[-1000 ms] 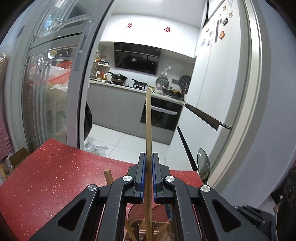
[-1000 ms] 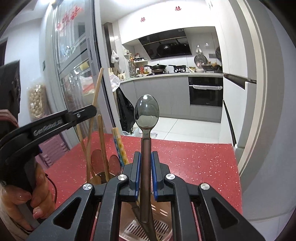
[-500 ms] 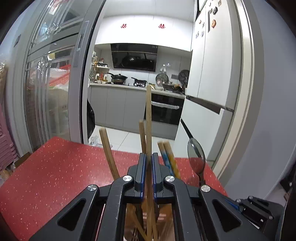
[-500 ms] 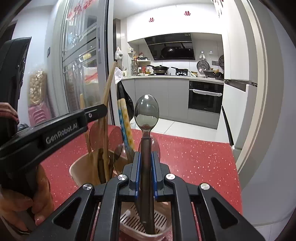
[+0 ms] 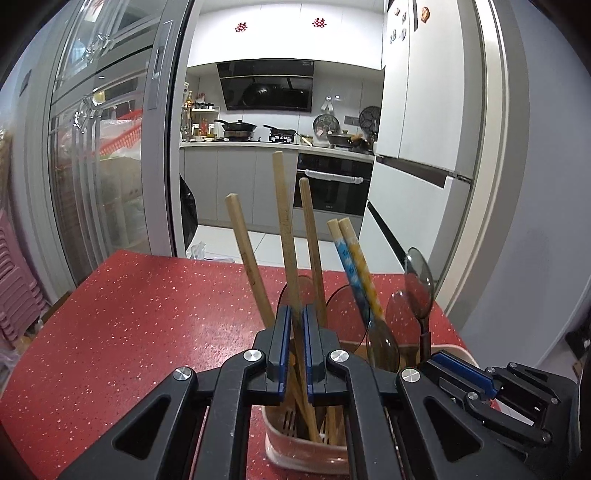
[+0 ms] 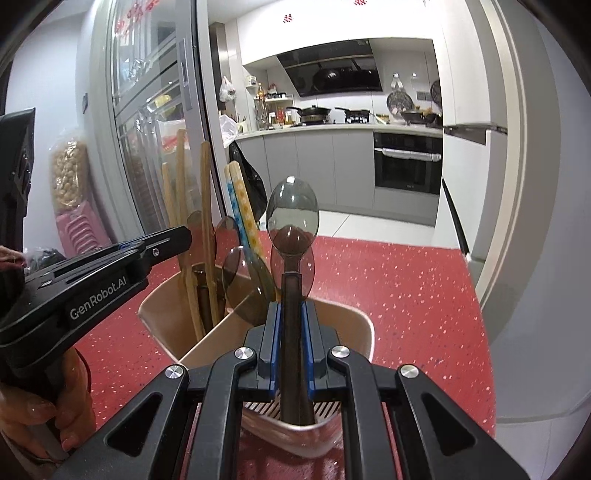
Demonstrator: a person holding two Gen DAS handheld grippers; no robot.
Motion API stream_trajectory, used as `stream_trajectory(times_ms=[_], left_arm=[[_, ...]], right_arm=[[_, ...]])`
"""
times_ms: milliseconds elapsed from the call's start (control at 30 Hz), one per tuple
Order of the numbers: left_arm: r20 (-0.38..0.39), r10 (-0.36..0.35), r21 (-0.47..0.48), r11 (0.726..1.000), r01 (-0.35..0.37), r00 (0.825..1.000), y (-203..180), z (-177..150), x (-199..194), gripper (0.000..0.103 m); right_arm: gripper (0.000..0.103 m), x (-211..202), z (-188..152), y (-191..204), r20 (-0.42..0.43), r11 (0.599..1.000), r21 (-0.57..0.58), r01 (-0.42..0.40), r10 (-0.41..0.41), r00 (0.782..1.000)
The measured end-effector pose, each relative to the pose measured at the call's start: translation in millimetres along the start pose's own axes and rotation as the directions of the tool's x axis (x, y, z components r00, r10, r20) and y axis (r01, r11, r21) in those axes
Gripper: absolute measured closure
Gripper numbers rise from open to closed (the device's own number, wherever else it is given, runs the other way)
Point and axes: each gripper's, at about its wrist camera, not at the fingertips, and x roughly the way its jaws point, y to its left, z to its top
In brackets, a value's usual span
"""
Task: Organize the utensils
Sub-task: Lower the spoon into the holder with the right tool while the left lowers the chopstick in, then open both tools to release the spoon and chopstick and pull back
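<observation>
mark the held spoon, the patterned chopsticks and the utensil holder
held spoon point(image 6: 292, 212), right wrist view, bowl.
patterned chopsticks point(image 5: 355, 266), left wrist view, mid-shaft.
utensil holder point(image 6: 364, 330), right wrist view, right rim.

White lettering reading "GenRobot.AI" is showing along the side of the left tool point(image 6: 162, 249), the black arm entering the right wrist view from 9 o'clock. 2 red double-happiness signs point(image 5: 242, 27) are sitting on the white upper cabinets point(image 5: 284, 37) toward 12 o'clock in the left wrist view. Fridge magnets are appearing too small to read.
</observation>
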Motion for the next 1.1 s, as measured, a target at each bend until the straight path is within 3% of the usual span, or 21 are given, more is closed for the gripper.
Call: stream_trajectory(times_ms=[367, 533, 833, 1100], left_arm=[[-0.049, 0.016, 0.006, 1.0, -0.016, 0.999, 6, -3, -3, 0.071], [-0.051, 0.026, 0.015, 1.0, -0.025, 0.998, 8, -5, -8, 0.071], [-0.123, 0.0, 0.004, 1.0, 0.001, 0.992, 13, -12, -3, 0.071], [-0.142, 0.01, 0.006, 1.0, -0.01, 0.99, 21, -12, -13, 0.071]], right_arm=[[0.09, 0, 1, -4, -0.044, 1.0, 0.028, -0.009, 0.01, 0.999], [0.071, -4, 4, -5, -0.055, 0.999, 0.047, -0.022, 0.025, 0.998], [0.065, -22, 5, -12, -0.042, 0.993, 0.114, -0.029, 0.034, 0.999], [0.061, -39, 4, -14, -0.039, 0.988, 0.151, -0.028, 0.034, 0.999]])
